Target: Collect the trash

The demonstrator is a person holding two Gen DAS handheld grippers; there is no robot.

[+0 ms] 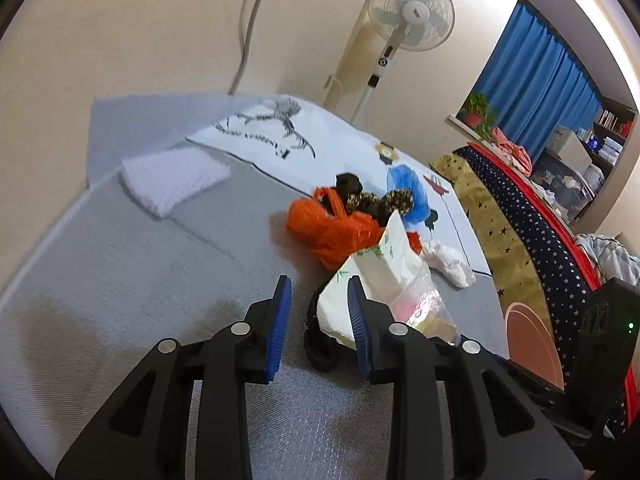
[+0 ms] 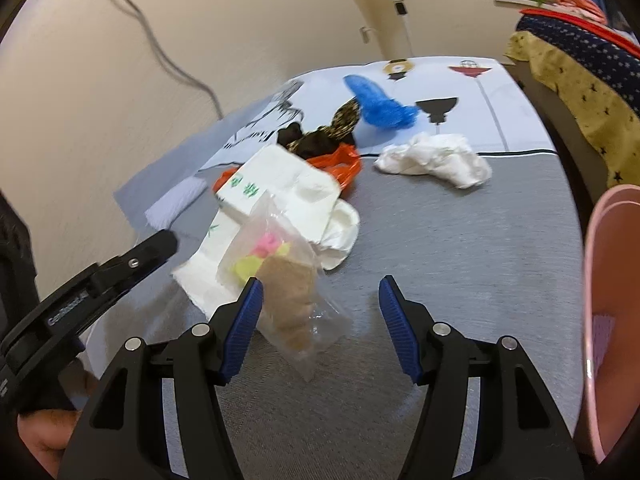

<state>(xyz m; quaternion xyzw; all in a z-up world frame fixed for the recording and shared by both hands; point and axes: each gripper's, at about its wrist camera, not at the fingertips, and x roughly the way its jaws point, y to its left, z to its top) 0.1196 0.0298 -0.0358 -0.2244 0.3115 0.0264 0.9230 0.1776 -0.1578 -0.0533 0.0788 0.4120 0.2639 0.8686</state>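
Observation:
Trash lies on a grey bed surface (image 1: 140, 280). A white tissue pack with green print (image 1: 380, 264) (image 2: 276, 188) and a clear plastic bag with pink and yellow bits (image 2: 280, 272) (image 1: 420, 304) lie together. My left gripper (image 1: 318, 312) is open, its right finger beside the tissue pack, nothing between the pads. My right gripper (image 2: 320, 304) is open just right of the clear bag. Behind lie an orange plastic bag (image 1: 332, 228) (image 2: 340, 164), a crumpled white tissue (image 2: 436, 160) (image 1: 448, 260), a blue plastic piece (image 2: 376, 104) (image 1: 408, 188) and a dark leopard-print cloth (image 2: 328, 132) (image 1: 376, 200).
A pink bin (image 2: 608, 312) (image 1: 532, 340) stands at the bed's right edge. A folded white cloth (image 1: 172, 180) lies at the far left. A standing fan (image 1: 408, 12) and a starred blanket (image 1: 520, 216) are beyond the bed. A wall runs along the left.

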